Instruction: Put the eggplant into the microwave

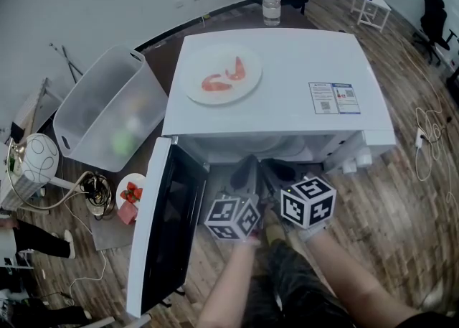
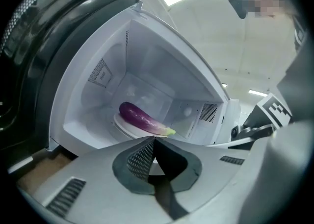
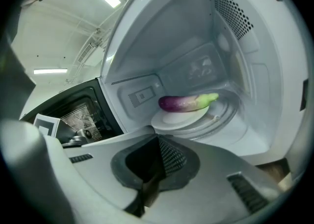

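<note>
A purple eggplant [image 2: 141,117] [image 3: 185,102] with a green stem end lies on a white plate [image 3: 177,118] inside the white microwave [image 1: 287,61]. The microwave's door [image 1: 163,226] hangs open to the left. My left gripper [image 1: 247,170] [image 2: 153,139] is shut and empty, just outside the opening, aimed at the eggplant. Beside it, my right gripper [image 1: 277,173] [image 3: 158,138] is also shut with nothing between its jaws. In the head view the eggplant is hidden under the microwave's top.
On top of the microwave sits a white plate with shrimp [image 1: 221,74]. Left of the microwave stand a clear plastic bin [image 1: 107,108] and a small plate of strawberries [image 1: 131,191]. A water bottle [image 1: 271,5] stands behind. Wooden floor lies all around.
</note>
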Available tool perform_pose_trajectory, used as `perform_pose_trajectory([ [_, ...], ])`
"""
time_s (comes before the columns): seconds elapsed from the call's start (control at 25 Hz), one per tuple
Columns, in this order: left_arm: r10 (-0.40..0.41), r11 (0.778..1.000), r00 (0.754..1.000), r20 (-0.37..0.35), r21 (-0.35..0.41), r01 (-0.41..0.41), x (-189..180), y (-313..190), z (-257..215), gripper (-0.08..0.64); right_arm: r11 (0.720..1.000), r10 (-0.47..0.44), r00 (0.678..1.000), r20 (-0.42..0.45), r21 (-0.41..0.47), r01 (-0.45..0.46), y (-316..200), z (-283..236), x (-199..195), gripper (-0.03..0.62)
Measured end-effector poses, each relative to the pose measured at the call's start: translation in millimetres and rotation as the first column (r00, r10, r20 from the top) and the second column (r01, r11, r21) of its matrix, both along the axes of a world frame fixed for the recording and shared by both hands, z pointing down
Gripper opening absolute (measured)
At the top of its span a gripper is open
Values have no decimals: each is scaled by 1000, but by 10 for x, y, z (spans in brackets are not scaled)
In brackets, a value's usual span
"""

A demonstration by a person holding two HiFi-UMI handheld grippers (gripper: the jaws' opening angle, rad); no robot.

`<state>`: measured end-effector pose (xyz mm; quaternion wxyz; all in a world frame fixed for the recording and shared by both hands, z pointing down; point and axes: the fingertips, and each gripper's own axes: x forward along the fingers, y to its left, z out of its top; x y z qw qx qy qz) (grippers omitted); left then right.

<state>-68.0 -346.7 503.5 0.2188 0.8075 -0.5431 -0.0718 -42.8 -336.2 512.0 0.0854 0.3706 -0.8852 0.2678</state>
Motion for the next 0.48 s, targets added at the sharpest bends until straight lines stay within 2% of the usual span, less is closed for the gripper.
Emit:
perform_pose_trajectory([
  [0.16,11,1000,999,40,24,-12,4,98,-62,-6,1000,1,999,37,0,-1,74,-50,13,0],
  [0.48,24,1000,996,86,16,-25,-59,398,-53,-6,997,-40,999,18,73,38,325,-140,39,0],
])
